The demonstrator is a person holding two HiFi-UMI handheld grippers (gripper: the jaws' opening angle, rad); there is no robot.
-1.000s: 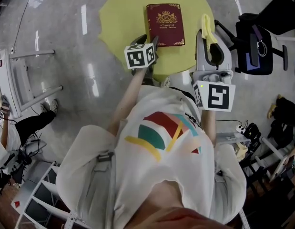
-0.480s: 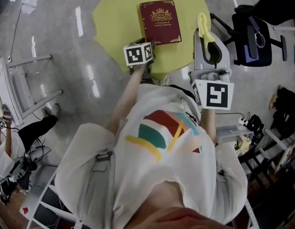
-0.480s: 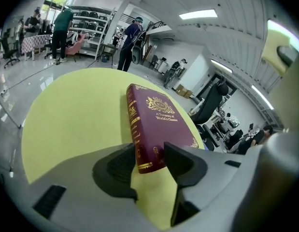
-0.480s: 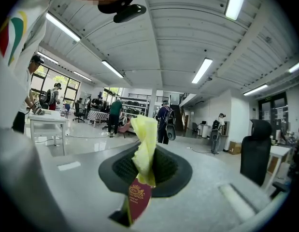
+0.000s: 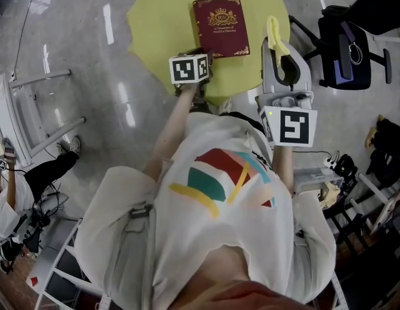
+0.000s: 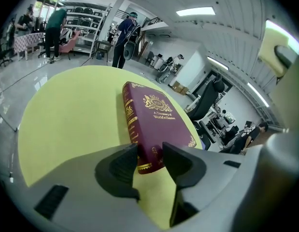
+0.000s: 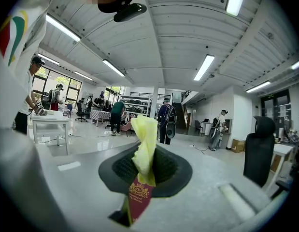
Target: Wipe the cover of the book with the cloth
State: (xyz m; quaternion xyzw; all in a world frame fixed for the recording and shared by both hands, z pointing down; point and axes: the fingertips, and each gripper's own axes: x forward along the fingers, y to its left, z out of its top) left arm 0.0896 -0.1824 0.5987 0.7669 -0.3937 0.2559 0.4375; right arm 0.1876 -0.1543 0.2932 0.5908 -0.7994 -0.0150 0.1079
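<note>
A maroon book (image 5: 221, 26) with gold print lies flat on the round yellow table (image 5: 161, 18). My left gripper (image 5: 203, 52) points down at the book's near left corner. In the left gripper view the book (image 6: 154, 120) has that corner between the jaws of my left gripper (image 6: 150, 154); the jaws have just been closing, and no pad visibly presses on it. To the right of the book, my right gripper (image 5: 278, 44) is shut on a yellow cloth (image 5: 274, 34). The right gripper view shows the cloth (image 7: 145, 144) standing up out of the shut right gripper (image 7: 145, 167).
A black office chair (image 5: 345, 50) stands right of the table. A white rack (image 5: 31, 108) stands on the floor at the left. Another person (image 5: 19, 186) sits at the lower left. Several people stand far off by shelves (image 6: 125, 37).
My left gripper has sunk onto the book's near left corner and its jaws have drawn a little closer. The right gripper with the cloth has stayed where it was.
</note>
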